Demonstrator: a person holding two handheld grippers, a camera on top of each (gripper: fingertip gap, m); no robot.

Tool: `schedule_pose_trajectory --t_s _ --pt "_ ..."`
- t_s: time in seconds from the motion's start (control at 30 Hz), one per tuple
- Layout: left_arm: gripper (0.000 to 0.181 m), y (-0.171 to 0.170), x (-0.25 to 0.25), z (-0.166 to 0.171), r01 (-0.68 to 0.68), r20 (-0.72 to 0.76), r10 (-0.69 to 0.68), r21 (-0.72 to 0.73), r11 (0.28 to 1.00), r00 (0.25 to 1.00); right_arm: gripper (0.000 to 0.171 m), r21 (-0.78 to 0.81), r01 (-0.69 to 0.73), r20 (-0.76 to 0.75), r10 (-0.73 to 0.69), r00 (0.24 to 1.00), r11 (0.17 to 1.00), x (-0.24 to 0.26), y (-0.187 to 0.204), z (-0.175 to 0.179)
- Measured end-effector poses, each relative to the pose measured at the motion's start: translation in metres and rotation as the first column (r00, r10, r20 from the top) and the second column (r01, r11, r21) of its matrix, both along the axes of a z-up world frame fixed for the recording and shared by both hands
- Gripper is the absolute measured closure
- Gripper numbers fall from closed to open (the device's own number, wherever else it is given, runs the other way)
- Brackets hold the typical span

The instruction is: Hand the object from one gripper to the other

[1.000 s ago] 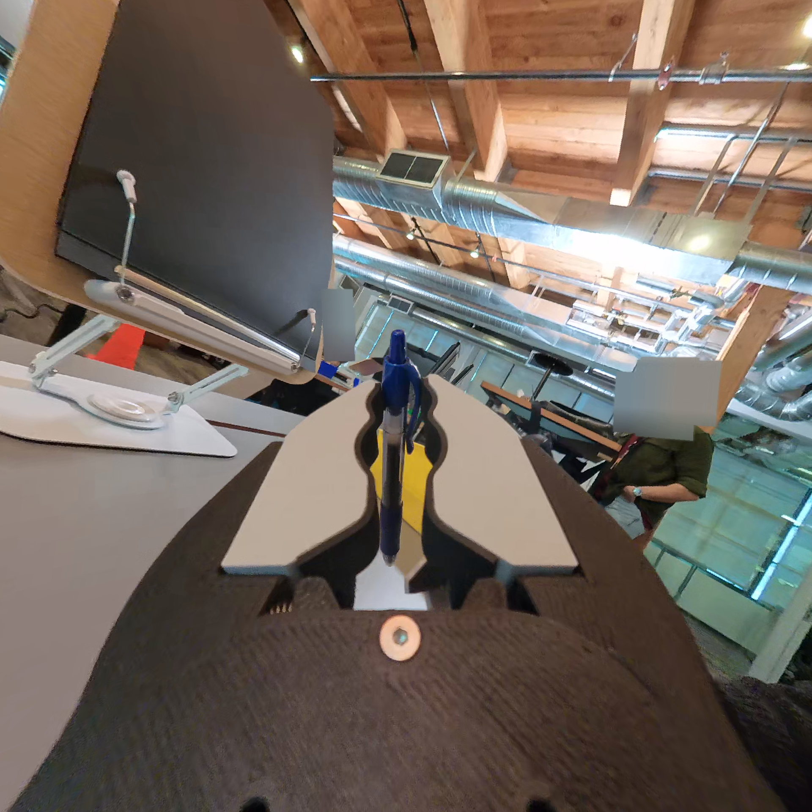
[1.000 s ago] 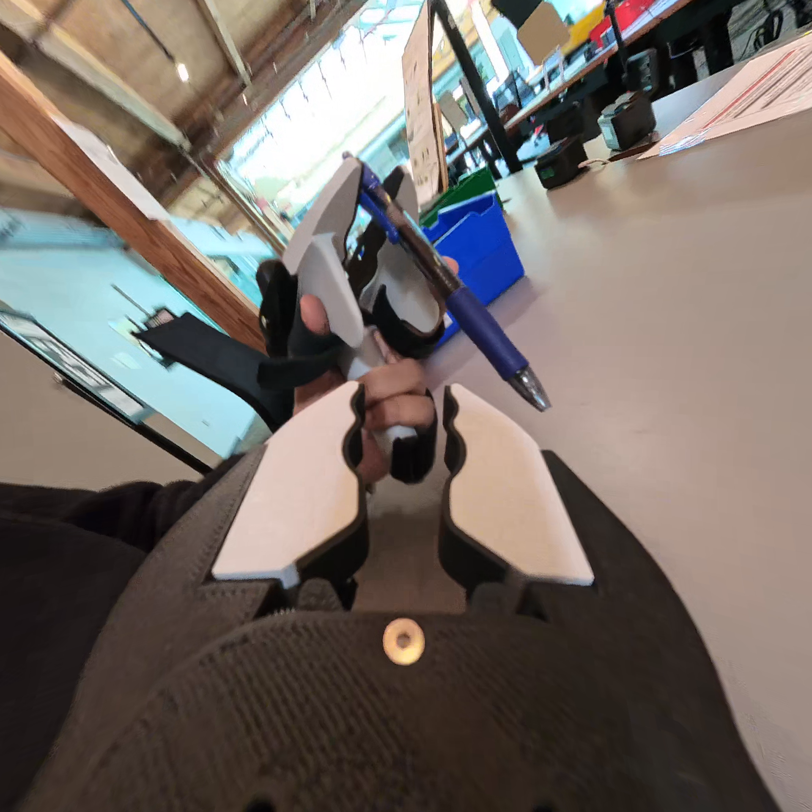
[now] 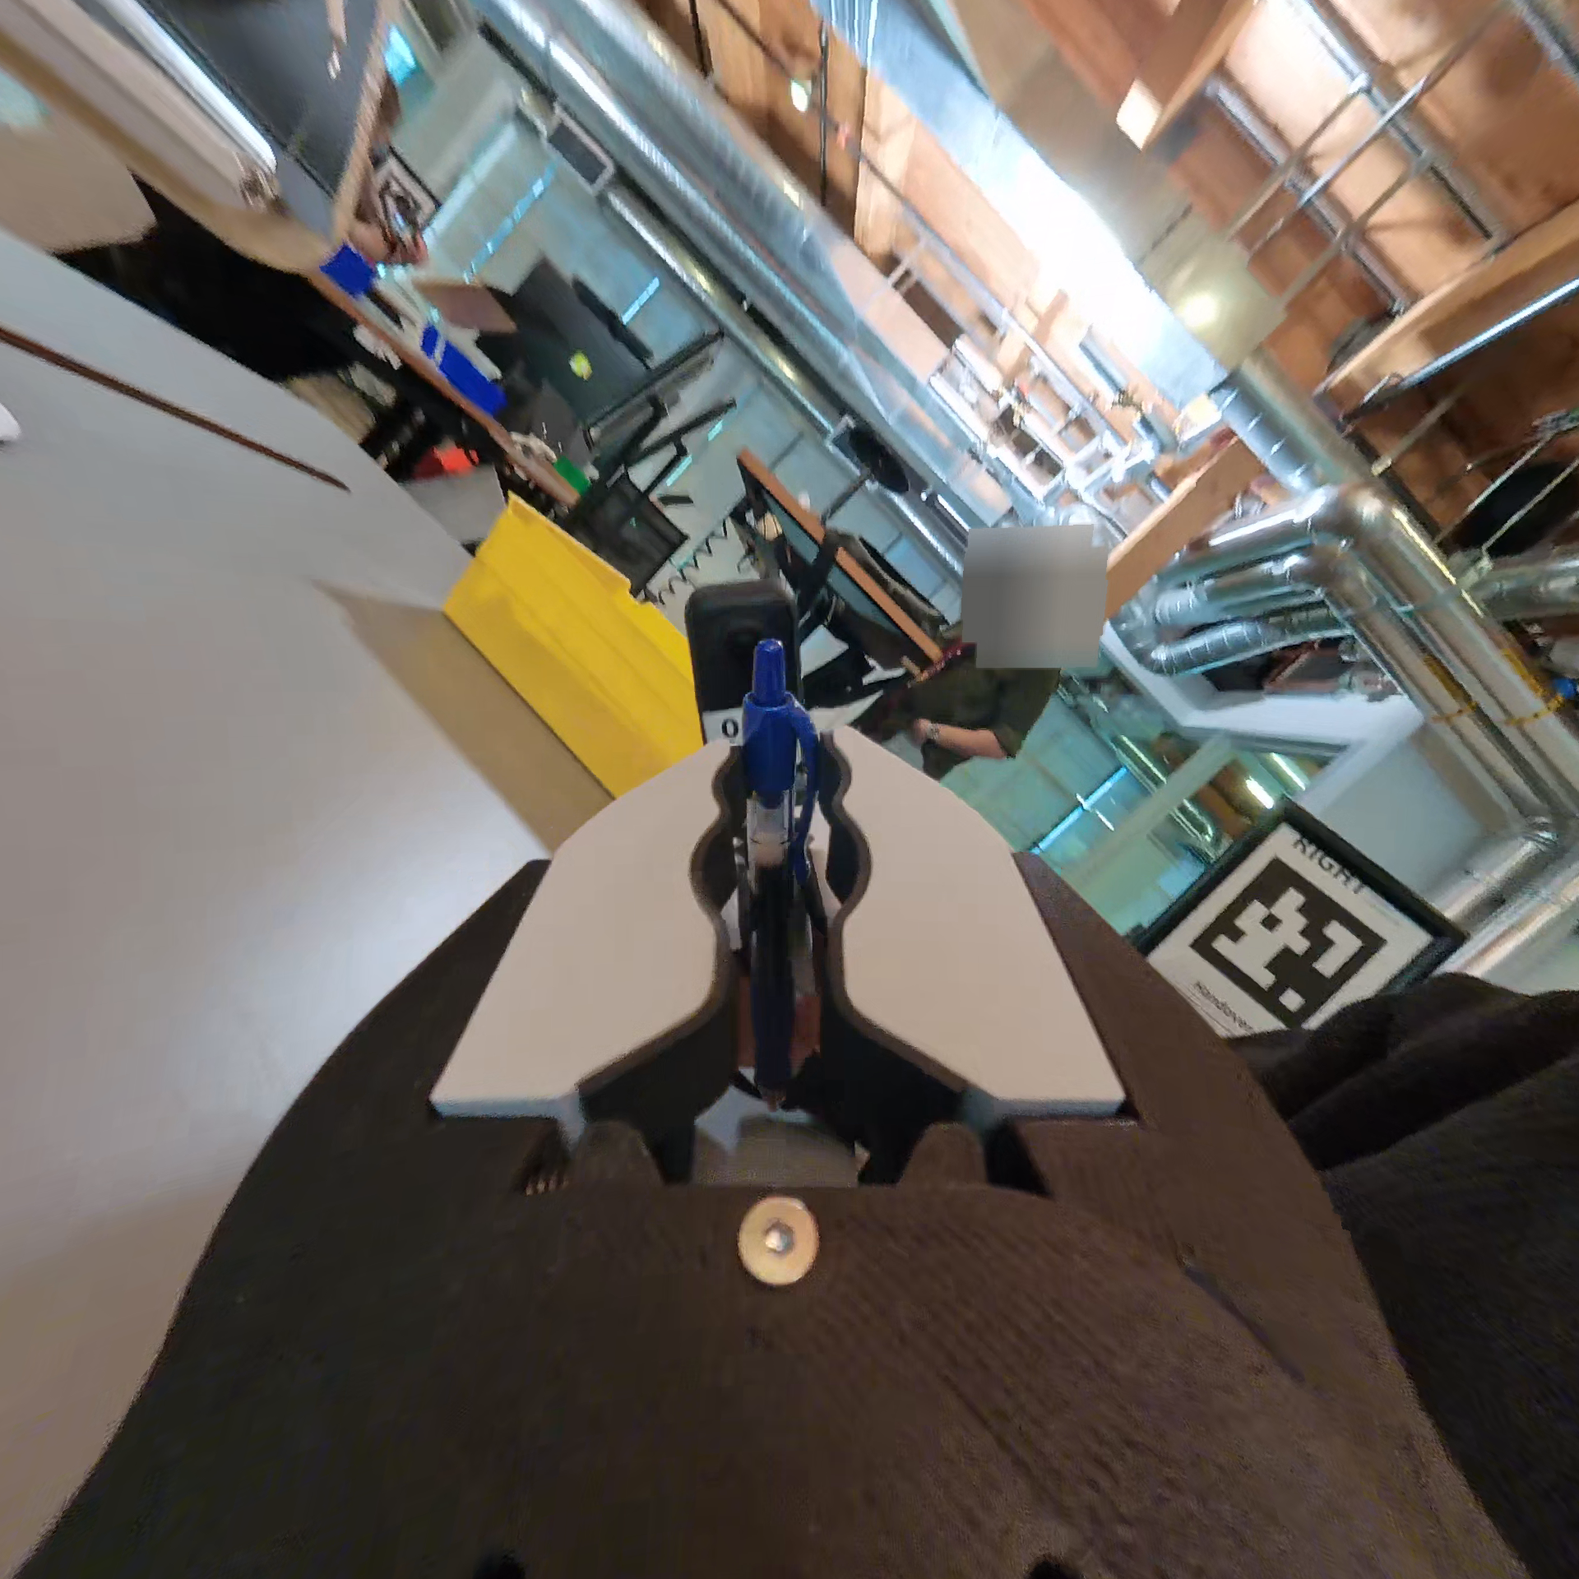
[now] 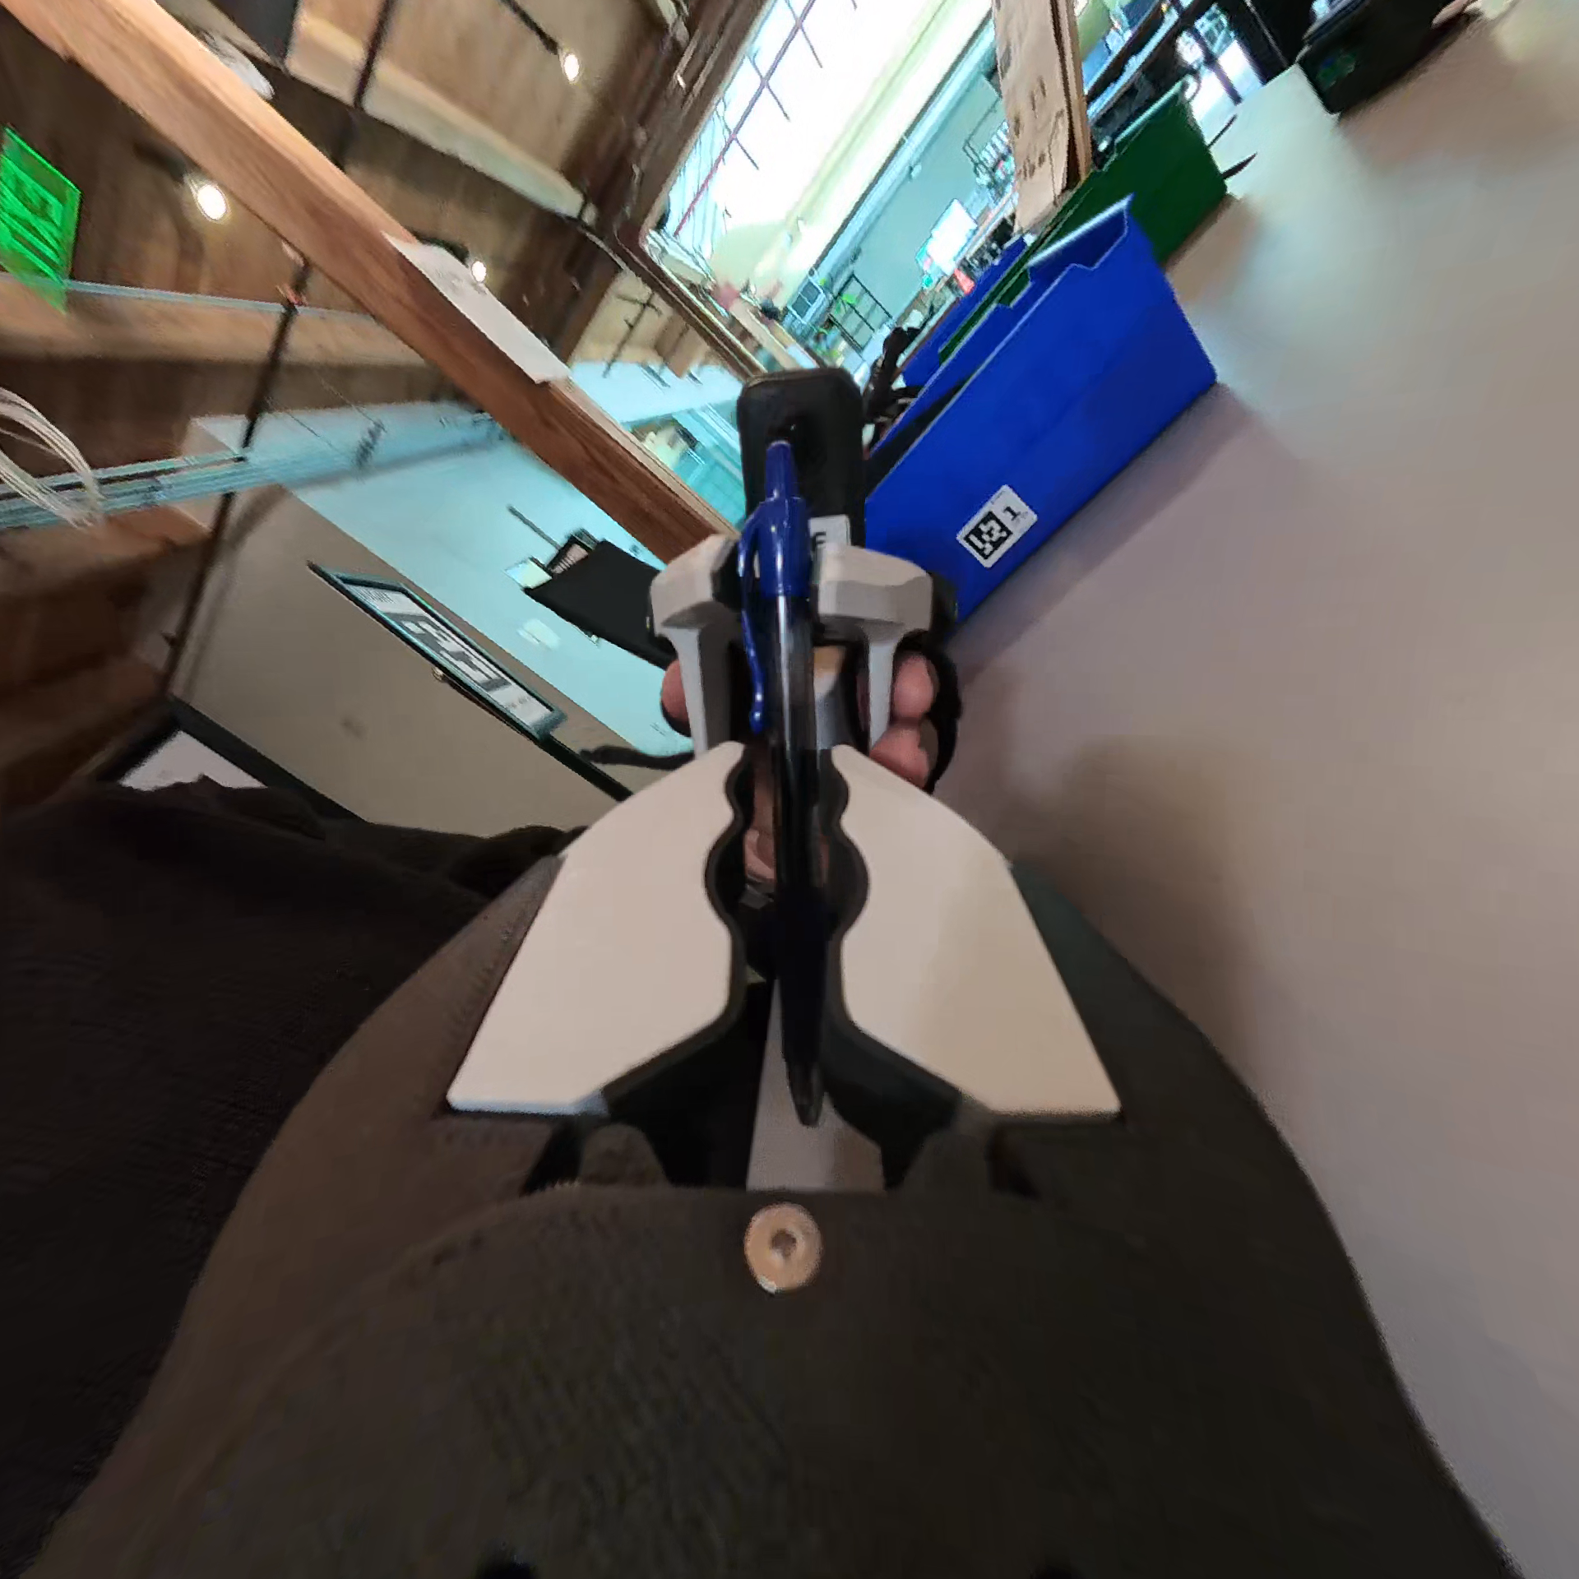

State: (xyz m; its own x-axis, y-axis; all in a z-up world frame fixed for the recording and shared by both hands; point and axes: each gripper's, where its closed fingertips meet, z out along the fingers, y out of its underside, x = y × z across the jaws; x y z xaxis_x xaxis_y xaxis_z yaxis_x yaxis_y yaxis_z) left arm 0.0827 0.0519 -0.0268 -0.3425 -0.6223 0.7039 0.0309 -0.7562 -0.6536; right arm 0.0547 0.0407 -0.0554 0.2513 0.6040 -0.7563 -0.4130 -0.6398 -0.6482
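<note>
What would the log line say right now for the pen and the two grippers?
stage: handover | pen: between both grippers' fingers | left gripper: shut on pen | right gripper: around pen, grip unclear

Blue pen (image 3: 773, 854) between white-faced, black-edged gripper fingers (image 3: 632, 948)

Yellow bin (image 3: 581, 649) at 11 o'clock on the grey table (image 3: 214, 769); black-and-white checker marker (image 3: 1290, 940) at 3 o'clock; blue bin (image 4: 1051, 410) at 1 o'clock.

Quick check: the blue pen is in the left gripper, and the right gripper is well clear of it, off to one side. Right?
Not quite. The blue pen is in the left gripper, but the right gripper is not clear of it. The right wrist view shows the pen's barrel lying between the right gripper's two fingers, tip toward the camera.
</note>
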Motion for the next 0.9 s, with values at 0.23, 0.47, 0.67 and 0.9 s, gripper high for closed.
schedule_pose_trajectory --t_s 0.23,0.47,0.67,0.9 --pt "0.165 -0.009 0.003 -0.006 0.079 -0.037 -0.079 -0.006 0.997 0.996 0.160 0.016 -0.064 0.107 0.062 0.992 0.998 -0.003 -0.008 -0.008" --pt "0.165 -0.013 0.003 -0.008 0.126 -0.048 -0.126 -0.016 0.992 0.991 0.161 0.031 -0.071 0.196 0.064 0.979 0.997 -0.005 -0.010 -0.012" --pt "0.143 -0.005 0.005 -0.014 0.057 -0.092 -0.054 0.036 0.998 0.994 0.161 0.053 0.018 0.144 -0.025 0.989 0.998 0.012 -0.002 -0.003" --pt "0.145 0.001 0.005 -0.028 0.018 -0.198 0.020 0.190 0.982 0.980 0.161 -0.050 0.218 -0.067 -0.221 0.973 0.975 0.060 0.016 0.004"
